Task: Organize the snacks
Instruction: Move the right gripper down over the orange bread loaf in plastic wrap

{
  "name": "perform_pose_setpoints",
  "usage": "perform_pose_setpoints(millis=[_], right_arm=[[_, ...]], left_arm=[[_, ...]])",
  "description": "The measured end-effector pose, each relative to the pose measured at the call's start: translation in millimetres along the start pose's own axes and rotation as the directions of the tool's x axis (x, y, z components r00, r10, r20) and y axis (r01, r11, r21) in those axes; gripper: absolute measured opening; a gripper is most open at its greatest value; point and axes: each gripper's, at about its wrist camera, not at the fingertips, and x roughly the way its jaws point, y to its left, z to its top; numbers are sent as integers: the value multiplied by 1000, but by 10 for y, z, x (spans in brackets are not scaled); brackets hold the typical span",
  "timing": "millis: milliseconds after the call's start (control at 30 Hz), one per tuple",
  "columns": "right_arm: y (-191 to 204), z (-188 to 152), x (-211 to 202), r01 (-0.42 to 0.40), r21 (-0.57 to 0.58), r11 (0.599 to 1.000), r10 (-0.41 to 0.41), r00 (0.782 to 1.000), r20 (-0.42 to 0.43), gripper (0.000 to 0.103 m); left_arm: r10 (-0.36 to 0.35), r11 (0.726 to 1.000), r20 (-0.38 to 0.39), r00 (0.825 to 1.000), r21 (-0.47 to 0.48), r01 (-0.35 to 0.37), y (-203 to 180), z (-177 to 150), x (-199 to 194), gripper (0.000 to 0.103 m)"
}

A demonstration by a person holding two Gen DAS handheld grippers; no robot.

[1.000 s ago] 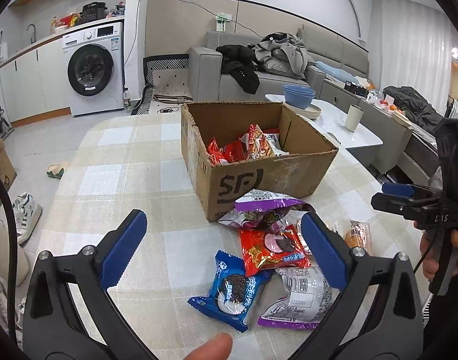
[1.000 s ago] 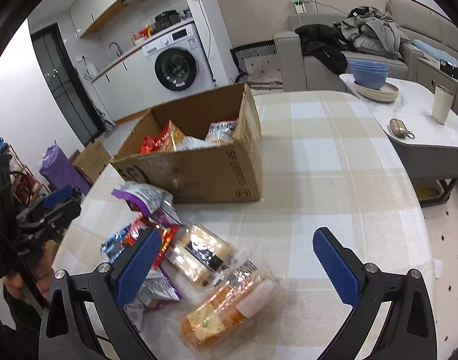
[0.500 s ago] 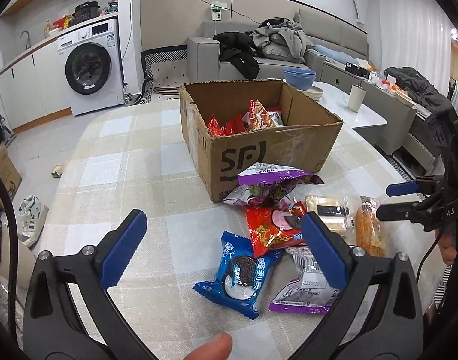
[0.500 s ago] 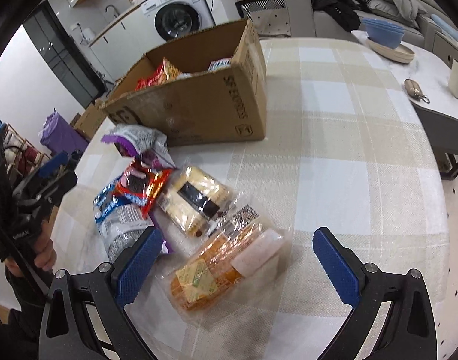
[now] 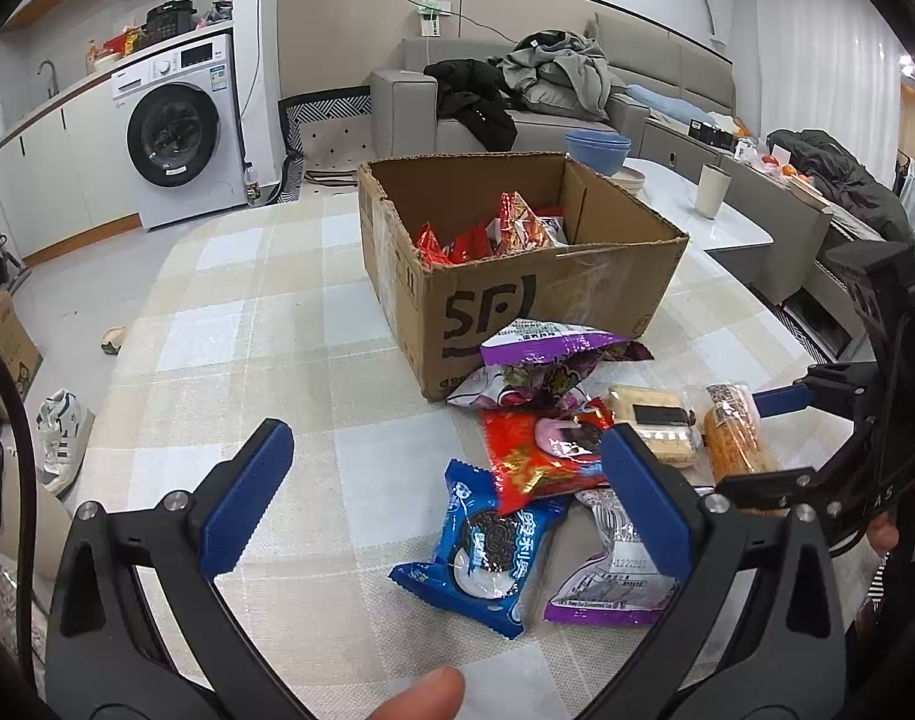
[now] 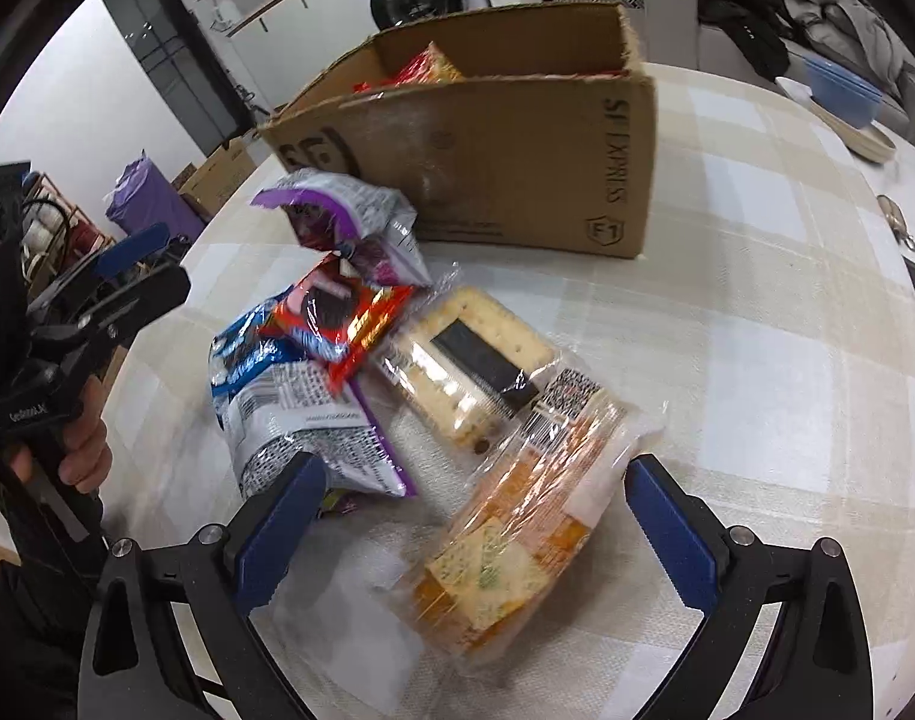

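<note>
Right gripper [image 6: 475, 516] spread wide over the orange cracker pack [image 6: 511, 546]; left gripper [image 5: 439, 498] also spread, empty.
Slick crinkly wrap between its fingers could slip or crush the crackers before reaching the cardboard box [image 6: 517, 162] ahead.

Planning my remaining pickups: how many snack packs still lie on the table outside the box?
6: purple bag against the box, red pack, blue cookie pack, white-purple pack, cracker pack, orange pack. Others may hide underneath.
</note>
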Motion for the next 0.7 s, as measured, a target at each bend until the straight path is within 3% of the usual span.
perform_pose_setpoints(millis=[200,333,700], right_arm=[[110,-64,71,47,-71,996,-50,998,-41,102],[155,-101,117,130,-121,984,-138,989,-59,102],[-120,-115,92,300,-91,950,-305,951,-42,101]], left_arm=[[0,1000,-2,1000,4,0,8,-15,5,102],[-2,1000,-2,1000,5,2,1,-21,9,102],[0,1000,-8,1000,2,0,-8,-44,30,102]])
